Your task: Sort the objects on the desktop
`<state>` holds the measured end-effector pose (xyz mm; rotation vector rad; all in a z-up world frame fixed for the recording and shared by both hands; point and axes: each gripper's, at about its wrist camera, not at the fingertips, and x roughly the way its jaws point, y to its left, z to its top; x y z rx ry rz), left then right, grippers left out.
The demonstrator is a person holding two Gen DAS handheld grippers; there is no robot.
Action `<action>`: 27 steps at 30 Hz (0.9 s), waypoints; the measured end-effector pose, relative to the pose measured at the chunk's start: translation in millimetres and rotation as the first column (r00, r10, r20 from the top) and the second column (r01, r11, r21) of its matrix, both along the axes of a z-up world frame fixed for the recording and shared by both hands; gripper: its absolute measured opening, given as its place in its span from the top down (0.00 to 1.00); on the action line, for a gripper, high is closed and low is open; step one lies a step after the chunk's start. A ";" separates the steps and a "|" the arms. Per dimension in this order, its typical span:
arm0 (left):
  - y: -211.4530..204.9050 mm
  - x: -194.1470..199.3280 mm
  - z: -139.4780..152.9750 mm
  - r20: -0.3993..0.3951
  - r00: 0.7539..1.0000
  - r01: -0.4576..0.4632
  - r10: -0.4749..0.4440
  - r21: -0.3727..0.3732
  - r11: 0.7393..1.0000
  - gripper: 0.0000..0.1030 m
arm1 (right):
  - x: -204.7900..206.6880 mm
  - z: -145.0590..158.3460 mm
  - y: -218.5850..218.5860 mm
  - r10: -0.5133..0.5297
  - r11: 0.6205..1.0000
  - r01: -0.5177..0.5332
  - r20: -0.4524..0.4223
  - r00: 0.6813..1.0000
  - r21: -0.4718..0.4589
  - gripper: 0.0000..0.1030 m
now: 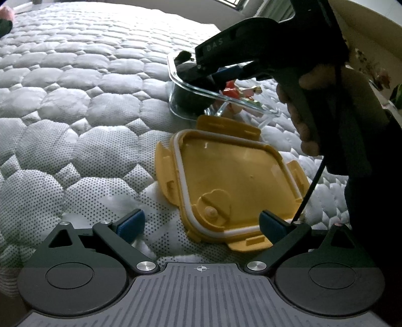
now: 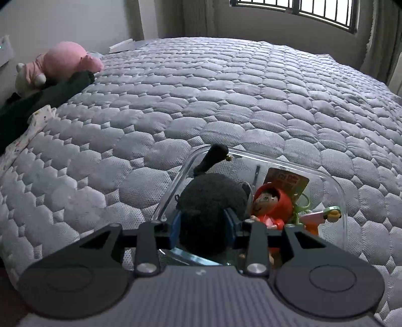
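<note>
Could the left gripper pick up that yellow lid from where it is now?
Probably yes. The left gripper is open, with the yellow lid lying flat on the quilted mattress right before it; the lid's near corner already sits between the pads, nothing blocking.

1. The setting was a bedroom in a home.
2. A wide quilted mattress [image 2: 226, 105], grey and stitched in rounded cells, filled both views and served as the work surface.
3. A pink plush toy [image 2: 62, 63] lay at its far left edge beside dark clothing [image 2: 37, 100].
4. A barred window [image 2: 296, 10] with curtains [image 2: 377, 37] stood behind the bed, next to plain walls.
</note>
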<state>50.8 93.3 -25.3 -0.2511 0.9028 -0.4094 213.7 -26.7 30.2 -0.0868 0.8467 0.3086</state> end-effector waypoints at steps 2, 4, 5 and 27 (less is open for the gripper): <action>0.3 0.1 -0.1 -0.001 1.000 -0.001 0.001 -0.002 1.000 0.03 | 1.6 -1.1 0.3 0.001 1.000 -0.001 0.005 1.000 -0.005 0.59; 0.2 0.0 -0.2 -0.002 1.000 0.000 0.000 -0.002 1.000 0.03 | 3.0 -2.5 0.9 0.001 1.000 0.000 0.011 1.000 -0.010 0.58; 0.0 -0.2 0.0 -0.001 1.000 0.001 -0.001 -0.001 1.000 0.03 | 3.7 -3.2 1.0 -0.001 1.000 0.001 0.013 1.000 -0.013 0.58; 2.9 -2.9 -0.7 0.003 1.000 0.005 -0.005 -0.004 1.000 0.03 | 53.8 6.4 -19.4 -0.156 0.972 0.130 0.125 0.980 0.195 0.70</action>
